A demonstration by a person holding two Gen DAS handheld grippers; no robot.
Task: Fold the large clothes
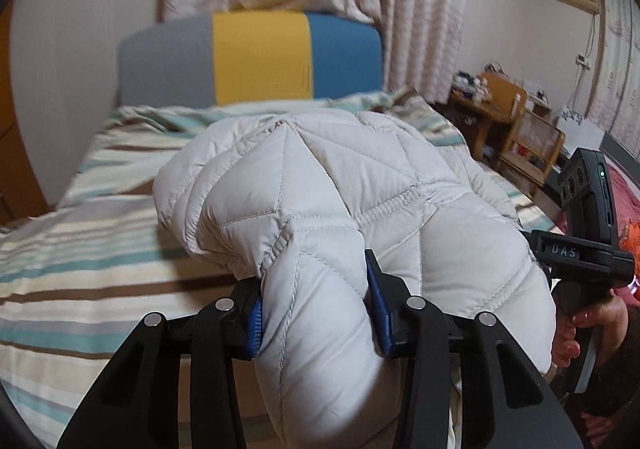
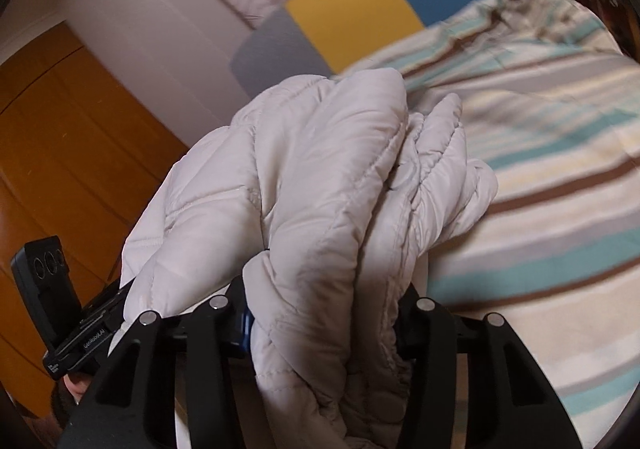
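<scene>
Puffer jacket (image 1: pixel 344 209), pale grey-white and quilted in diamond stitching, is bunched up above the striped bed (image 1: pixel 100 241), and both tongs have hold of it. No open container shows clearly; the wooden rack (image 1: pixel 532 145) past the far side of the bed carries small clutter too blurred to name.

Left tongs (image 1: pixel 316 313) are closed down on a thick roll of the jacket: the blue pads (image 1: pixel 376 309) press into the padding from both sides, with the fabric bulging out above and below them. The gap between them is only as wide as the squeezed fold.

Right tongs (image 2: pixel 324 325) likewise clamp a gathered fold of the jacket (image 2: pixel 320 177), which fills the space between the fingers and hides most of the pad on one side. The jacket spills forward from them toward the bed (image 2: pixel 540 209).

From the left wrist view, the right tongs' black handle and camera block (image 1: pixel 588 209) sit just beside the jacket, on the side away from the striped bedding, gripped by a hand (image 1: pixel 592 325). Behind the bed stands a headboard (image 1: pixel 256 57) in grey, yellow and blue panels, with patterned curtains (image 1: pixel 420 9) above it.
</scene>
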